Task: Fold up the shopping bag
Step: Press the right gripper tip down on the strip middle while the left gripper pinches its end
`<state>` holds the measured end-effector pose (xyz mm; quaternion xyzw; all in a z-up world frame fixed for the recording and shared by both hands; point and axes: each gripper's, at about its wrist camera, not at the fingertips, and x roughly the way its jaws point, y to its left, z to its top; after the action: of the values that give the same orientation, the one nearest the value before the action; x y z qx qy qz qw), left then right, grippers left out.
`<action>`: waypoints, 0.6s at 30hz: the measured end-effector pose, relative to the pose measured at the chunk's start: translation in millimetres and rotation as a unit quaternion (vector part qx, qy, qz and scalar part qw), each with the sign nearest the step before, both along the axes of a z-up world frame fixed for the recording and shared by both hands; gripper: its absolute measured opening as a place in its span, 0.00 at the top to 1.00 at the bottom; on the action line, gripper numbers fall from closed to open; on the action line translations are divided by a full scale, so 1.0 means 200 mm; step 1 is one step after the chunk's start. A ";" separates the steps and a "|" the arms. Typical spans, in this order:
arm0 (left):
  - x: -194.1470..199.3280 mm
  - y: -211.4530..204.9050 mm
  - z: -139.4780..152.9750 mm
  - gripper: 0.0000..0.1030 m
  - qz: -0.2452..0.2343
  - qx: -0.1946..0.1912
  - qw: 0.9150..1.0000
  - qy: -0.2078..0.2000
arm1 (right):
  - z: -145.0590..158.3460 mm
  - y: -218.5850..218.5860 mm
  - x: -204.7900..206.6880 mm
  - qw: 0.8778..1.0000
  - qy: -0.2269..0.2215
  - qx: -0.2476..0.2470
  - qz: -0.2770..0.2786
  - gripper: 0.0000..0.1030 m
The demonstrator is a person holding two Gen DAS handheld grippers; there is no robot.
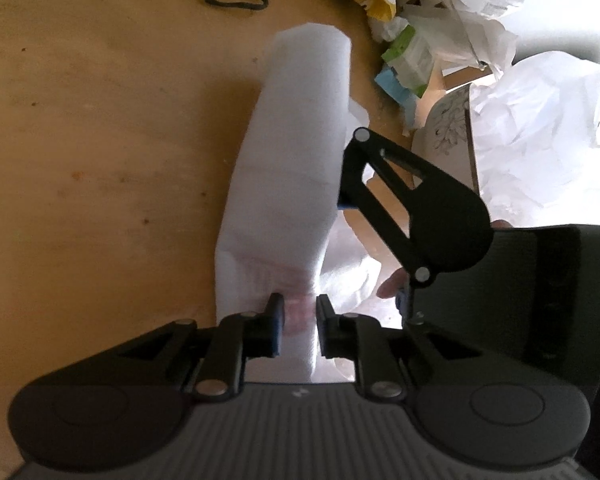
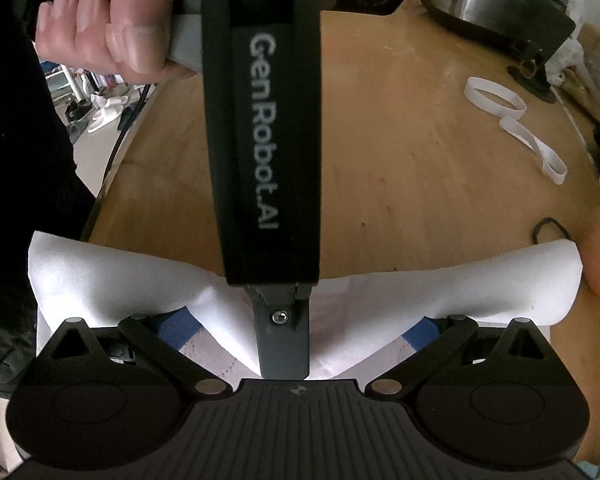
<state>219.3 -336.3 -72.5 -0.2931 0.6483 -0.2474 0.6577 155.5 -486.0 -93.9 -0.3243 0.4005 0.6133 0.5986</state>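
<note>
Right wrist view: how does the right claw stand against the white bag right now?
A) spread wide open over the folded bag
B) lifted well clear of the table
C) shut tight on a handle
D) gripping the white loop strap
A: the right claw has its fingers splayed far apart over the white bag, with the left claw's body reaching in between them.

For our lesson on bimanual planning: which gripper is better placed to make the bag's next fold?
Probably the right gripper: its jaws stand wide open over the bag, while the left gripper pins it to the table.
</note>
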 end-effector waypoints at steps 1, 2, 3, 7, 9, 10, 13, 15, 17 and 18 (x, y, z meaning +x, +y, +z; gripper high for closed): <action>0.00 -0.01 0.00 0.83 -0.002 0.004 1.000 -0.002 | 0.00 0.00 0.00 1.000 -0.001 -0.002 -0.001 0.00; 0.00 -0.01 0.00 0.83 -0.003 0.006 1.000 -0.003 | 0.00 0.00 0.00 1.000 -0.001 -0.003 -0.001 0.00; 0.00 -0.03 0.01 0.83 -0.007 0.012 1.000 -0.006 | 0.00 0.00 0.00 1.000 -0.001 -0.005 -0.002 0.00; 0.01 -0.07 0.02 0.84 -0.021 0.026 0.999 -0.012 | 0.00 -0.02 0.00 1.000 -0.002 -0.006 -0.006 0.00; 0.02 -0.08 0.02 0.84 -0.025 0.031 0.999 -0.014 | 0.00 -0.02 -0.01 1.000 -0.002 -0.007 -0.007 0.00; 0.02 -0.08 0.02 0.85 -0.028 0.034 0.999 -0.015 | 0.00 -0.02 -0.01 1.000 -0.002 -0.007 -0.007 0.00; 0.01 -0.09 0.03 0.84 -0.034 0.041 0.998 -0.021 | 0.00 -0.02 -0.01 1.000 -0.003 -0.010 -0.008 0.00; 0.01 -0.10 0.03 0.85 -0.036 0.044 0.998 -0.023 | 0.00 -0.02 0.00 1.000 -0.003 -0.011 -0.010 0.00; 0.01 -0.10 0.03 0.85 -0.036 0.046 0.998 -0.023 | 0.00 -0.02 0.00 1.000 -0.003 -0.012 -0.013 0.00; 0.01 -0.10 0.03 0.85 -0.036 0.047 0.998 -0.022 | 0.00 -0.03 0.00 1.000 -0.003 -0.012 -0.014 0.00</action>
<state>221.1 -356.6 -67.0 -0.2328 0.6544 -0.2466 0.6758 155.4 -491.0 -94.1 -0.3277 0.4107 0.5991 0.6042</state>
